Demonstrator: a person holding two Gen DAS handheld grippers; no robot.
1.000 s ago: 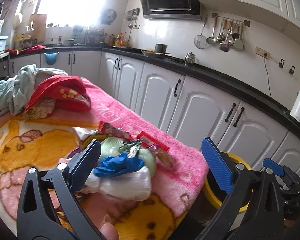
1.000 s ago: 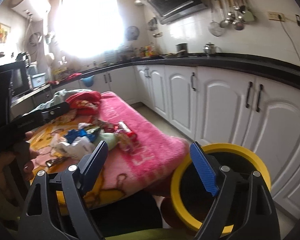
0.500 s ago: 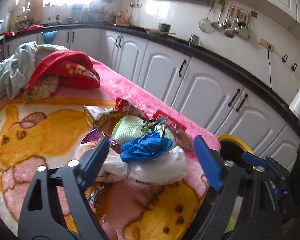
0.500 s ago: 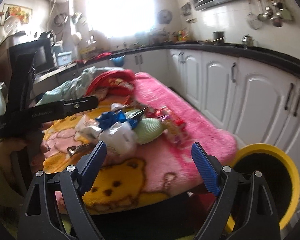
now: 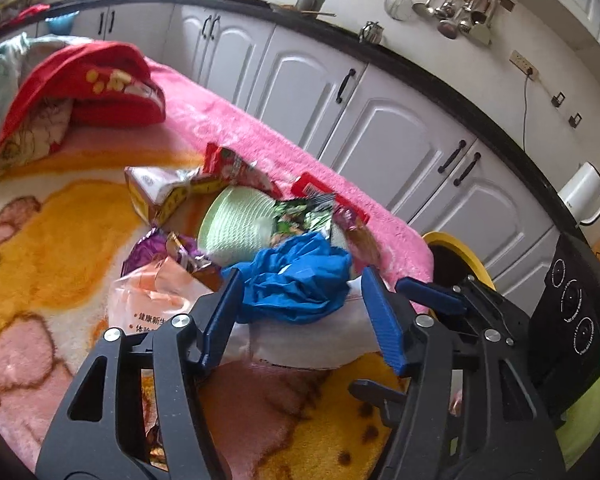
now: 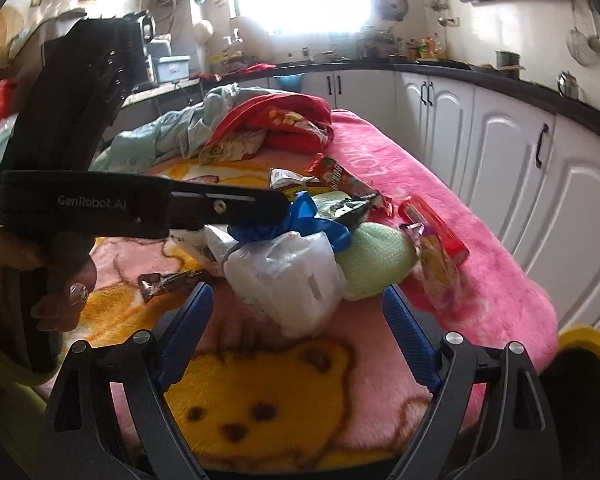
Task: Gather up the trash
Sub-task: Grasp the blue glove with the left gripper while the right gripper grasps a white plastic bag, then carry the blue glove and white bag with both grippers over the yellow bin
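A crumpled blue bag tops the trash heap on the pink blanket; the left gripper closes around it, pads not yet pressing; the right gripper, jaws wide and empty, hovers just before the heap; a yellow-rimmed bin stands beside the blanket's edge.

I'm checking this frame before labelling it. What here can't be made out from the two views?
- Inside of the yellow-rimmed bin: dark in the left wrist view; cut off by the edge and the right gripper in the right wrist view.
- Whether the closing left gripper already presses the blue crumpled bag between its jaws: contact hidden.
- Underside of the white plastic bag: hidden by the pile.
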